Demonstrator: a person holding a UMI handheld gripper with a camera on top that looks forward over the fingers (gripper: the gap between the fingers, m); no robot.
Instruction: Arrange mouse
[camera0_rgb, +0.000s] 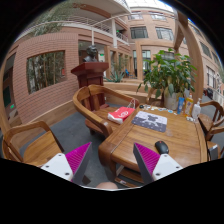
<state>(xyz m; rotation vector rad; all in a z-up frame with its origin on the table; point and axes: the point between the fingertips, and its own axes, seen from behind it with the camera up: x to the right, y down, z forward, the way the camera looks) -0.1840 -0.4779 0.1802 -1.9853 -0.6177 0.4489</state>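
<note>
- The task looks barely begun: the small dark oval mouse (162, 147) lies untouched near the front right of the wooden slatted table (130, 150), just ahead of the right finger.
- A flat black-and-white rectangular mat (152, 122) lies farther back on the table, well apart from the mouse; it may be the intended spot.
- The gripper (110, 160) hovers above the near table edge, fingers spread wide and holding nothing, tilted slightly downward.
- A curved wooden armchair (100, 103) stands to the left.

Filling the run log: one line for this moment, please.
gripper: open, empty | mouse: on table, ahead of right finger, untouched | mousepad: beyond mouse
</note>
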